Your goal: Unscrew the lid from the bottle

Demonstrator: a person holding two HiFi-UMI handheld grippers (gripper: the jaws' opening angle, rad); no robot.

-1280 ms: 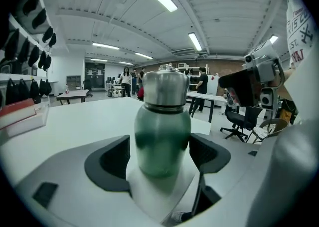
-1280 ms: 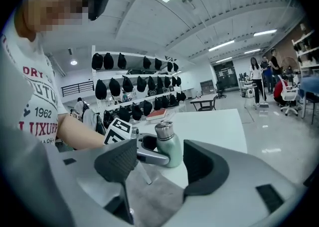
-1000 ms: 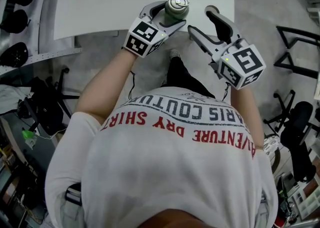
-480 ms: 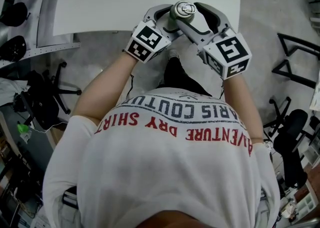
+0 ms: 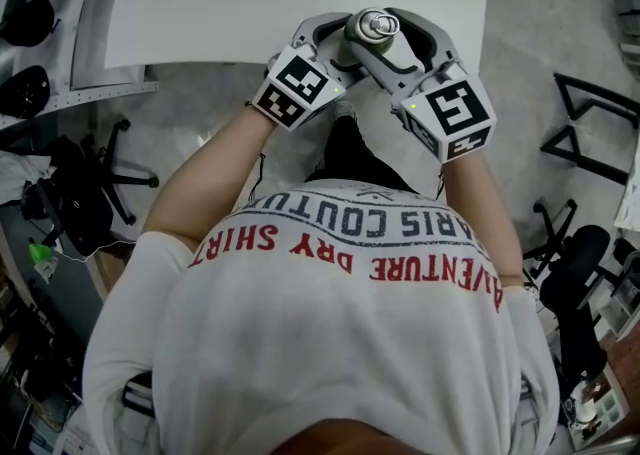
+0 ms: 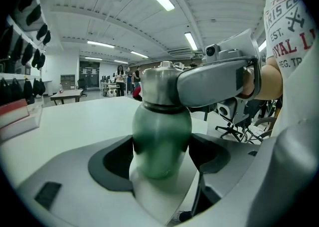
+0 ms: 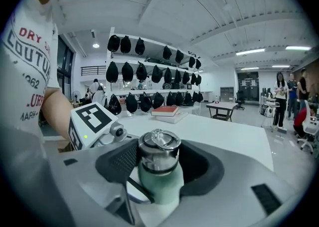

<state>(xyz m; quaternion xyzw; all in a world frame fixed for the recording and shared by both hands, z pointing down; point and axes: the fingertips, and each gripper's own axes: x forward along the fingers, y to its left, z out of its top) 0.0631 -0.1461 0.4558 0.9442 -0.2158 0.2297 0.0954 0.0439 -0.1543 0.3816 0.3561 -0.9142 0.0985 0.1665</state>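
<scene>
White table (image 5: pixel 250 3), left gripper (image 6: pixel 159 161) jaws clamping bottle (image 6: pixel 161 123), right gripper (image 7: pixel 159 165) jaws closing on lid (image 7: pixel 158 146)

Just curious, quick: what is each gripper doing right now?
Left gripper: closed on the green bottle.
Right gripper: jaws have just been closing, now clamped on the silver lid.

The shirt (image 5: pixel 340 363) reads "AVENTURE DRY SHIRT" and "COUTURE".
</scene>
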